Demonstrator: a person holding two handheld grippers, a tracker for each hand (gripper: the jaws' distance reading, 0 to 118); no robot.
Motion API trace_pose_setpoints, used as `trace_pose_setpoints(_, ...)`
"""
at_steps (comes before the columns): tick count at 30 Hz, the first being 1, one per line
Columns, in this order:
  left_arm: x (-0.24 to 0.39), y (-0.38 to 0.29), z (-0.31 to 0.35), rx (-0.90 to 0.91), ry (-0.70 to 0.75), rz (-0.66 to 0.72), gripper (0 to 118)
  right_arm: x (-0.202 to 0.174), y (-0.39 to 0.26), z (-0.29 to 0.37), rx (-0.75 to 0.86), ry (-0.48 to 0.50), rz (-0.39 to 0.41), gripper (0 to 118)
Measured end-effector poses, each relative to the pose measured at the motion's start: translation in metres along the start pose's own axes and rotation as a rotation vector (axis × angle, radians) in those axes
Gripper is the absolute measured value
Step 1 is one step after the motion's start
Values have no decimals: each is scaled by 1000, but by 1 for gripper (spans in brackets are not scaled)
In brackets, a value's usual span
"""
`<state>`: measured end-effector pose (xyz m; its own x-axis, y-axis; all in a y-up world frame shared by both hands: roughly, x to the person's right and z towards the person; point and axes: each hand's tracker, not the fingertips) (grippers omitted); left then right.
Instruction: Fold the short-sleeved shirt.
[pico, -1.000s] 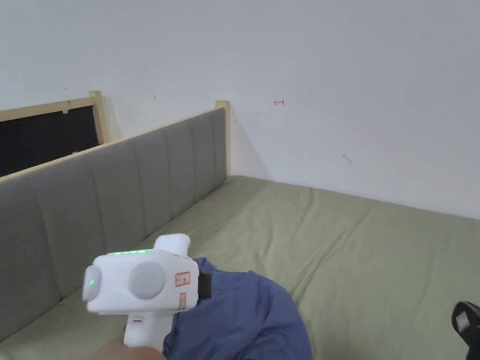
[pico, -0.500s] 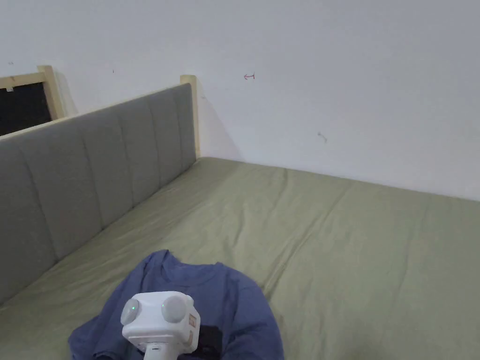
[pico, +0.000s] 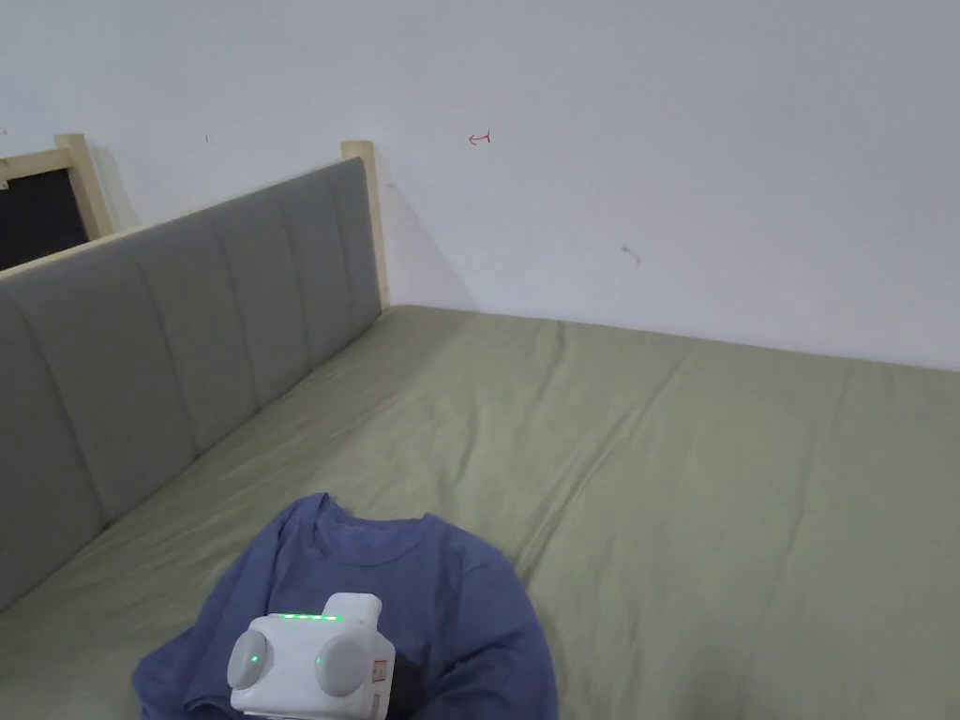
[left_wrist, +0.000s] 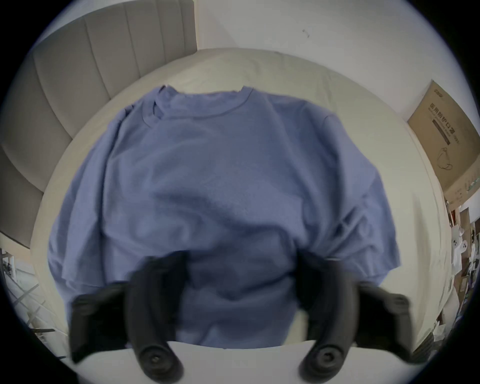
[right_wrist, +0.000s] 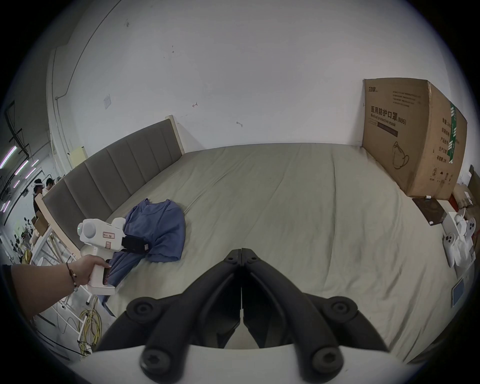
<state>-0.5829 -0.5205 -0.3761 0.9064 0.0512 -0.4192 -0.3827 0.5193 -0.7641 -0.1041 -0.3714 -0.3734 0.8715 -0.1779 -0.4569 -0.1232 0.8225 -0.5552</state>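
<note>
A blue short-sleeved shirt (pico: 412, 581) lies crumpled on the green bed sheet near the front left, its collar pointing at the far wall. In the left gripper view the shirt (left_wrist: 220, 169) spreads out below, one shoulder bunched. My left gripper (left_wrist: 241, 262) hovers over the shirt's near part with its jaws wide apart, open. Its white body (pico: 309, 666) is at the bottom of the head view. From the right gripper view, a hand holds that left gripper (right_wrist: 135, 244) above the shirt (right_wrist: 161, 226). My right gripper (right_wrist: 241, 250) is shut on nothing, over bare sheet to the right of the shirt.
A grey padded headboard (pico: 187, 309) runs along the bed's left side and a white wall behind. A large cardboard box (right_wrist: 410, 140) stands on the bed's far right. White controllers (right_wrist: 459, 233) and a dark board (right_wrist: 428, 210) lie beyond the right edge. Broad bare sheet (pico: 703, 487) lies right of the shirt.
The head camera has tilted down and turned. My left gripper has dropped to the bottom of the head view and turned from side-on to pointing forward over the shirt.
</note>
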Motion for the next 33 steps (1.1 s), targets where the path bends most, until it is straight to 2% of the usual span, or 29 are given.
trace_pose_setpoints(2, -10, 1, 16, 18, 26, 7, 6, 4, 3, 9, 16, -3, -8, 0)
trace_pose_setpoints(4, -30, 10, 43, 84, -58, 56, 6, 10, 6, 19, 33, -6, -14, 0)
trace_pose_setpoints(5, -36, 19, 57, 114, -43, 51, 6, 12, 7, 23, 40, -9, -13, 0)
trace_pose_setpoints(8, -49, 45, 120, 275, 15, 35, 6, 20, 12, 39, 74, -34, -11, 0)
trace_pose_setpoints(11, -46, 72, 190, 416, -33, 1, 6, 28, 15, 52, 109, -39, -43, 0)
trace_pose_setpoints(15, 5, 85, 288, 592, -142, -72, 6, 35, 19, 71, 152, -40, -79, 0)
trace_pose_setpoints(20, 89, 91, 363, 676, -345, -182, 6, 41, 22, 96, 203, -49, -101, 0)
trace_pose_setpoints(24, 158, 91, 386, 664, -579, -220, 6, 51, 24, 120, 252, -69, -119, 0)
trace_pose_setpoints(26, 194, 87, 387, 632, -655, -243, 6, 59, 24, 131, 271, -90, -119, 0)
trace_pose_setpoints(29, 248, 77, 377, 576, -712, -347, 6, 74, 21, 144, 294, -134, -127, 0)
trace_pose_setpoints(31, 283, 72, 352, 475, -694, -397, 6, 86, 17, 150, 301, -163, -138, 0)
trace_pose_setpoints(33, 318, 65, 309, 221, -664, -407, 6, 98, 12, 153, 299, -191, -154, 0)
